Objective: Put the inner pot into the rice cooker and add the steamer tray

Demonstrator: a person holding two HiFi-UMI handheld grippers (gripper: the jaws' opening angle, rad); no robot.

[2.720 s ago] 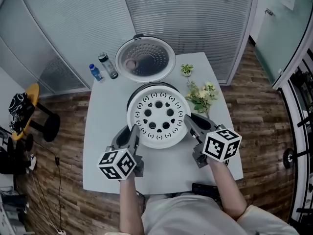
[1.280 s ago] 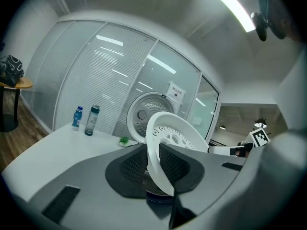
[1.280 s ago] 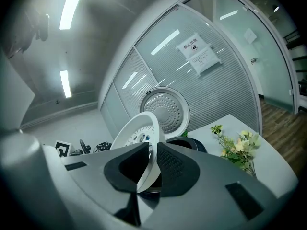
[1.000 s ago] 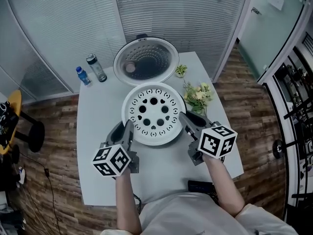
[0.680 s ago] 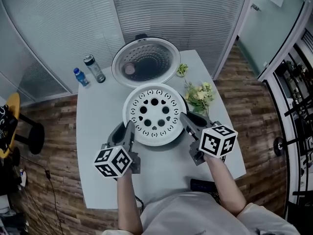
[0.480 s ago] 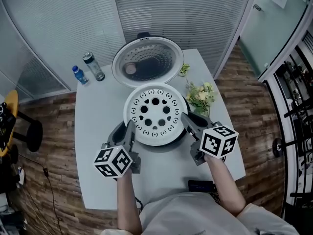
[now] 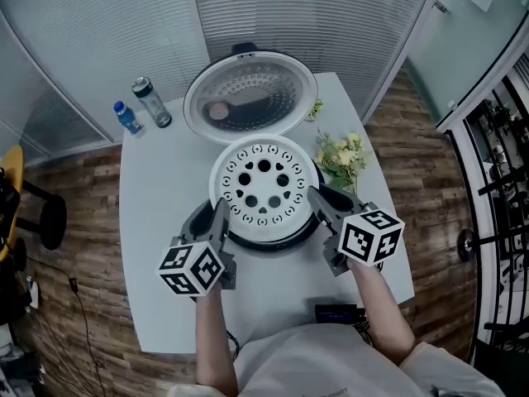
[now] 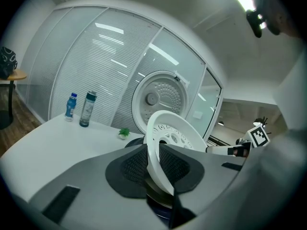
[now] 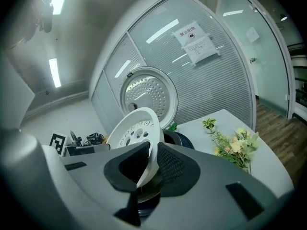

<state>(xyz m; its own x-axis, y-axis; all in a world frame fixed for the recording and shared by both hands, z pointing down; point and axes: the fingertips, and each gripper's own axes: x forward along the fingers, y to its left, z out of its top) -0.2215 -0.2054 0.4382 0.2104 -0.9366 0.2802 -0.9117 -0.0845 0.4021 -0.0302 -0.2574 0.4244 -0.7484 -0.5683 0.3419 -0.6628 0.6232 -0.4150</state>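
The left tongs (image 7: 220, 215) and right tongs (image 7: 315, 198) each pinch an opposite rim of the white steamer tray (image 7: 263, 190), just over the open rice cooker (image 7: 269, 243) on the surface (image 7: 157, 180)

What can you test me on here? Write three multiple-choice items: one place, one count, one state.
1. The white perforated round steamer tray is: A) over the black rice cooker body B) on the floor C) on a shelf.
2. Plastic bottles on the white table: A) one B) two C) four.
3. The cooker's round silver lid is: A) shut B) open C) missing.

1 A: left tool and right tool hold it over the cooker. 2 B: two at the far corner. 3 B: its dotted inside shows.
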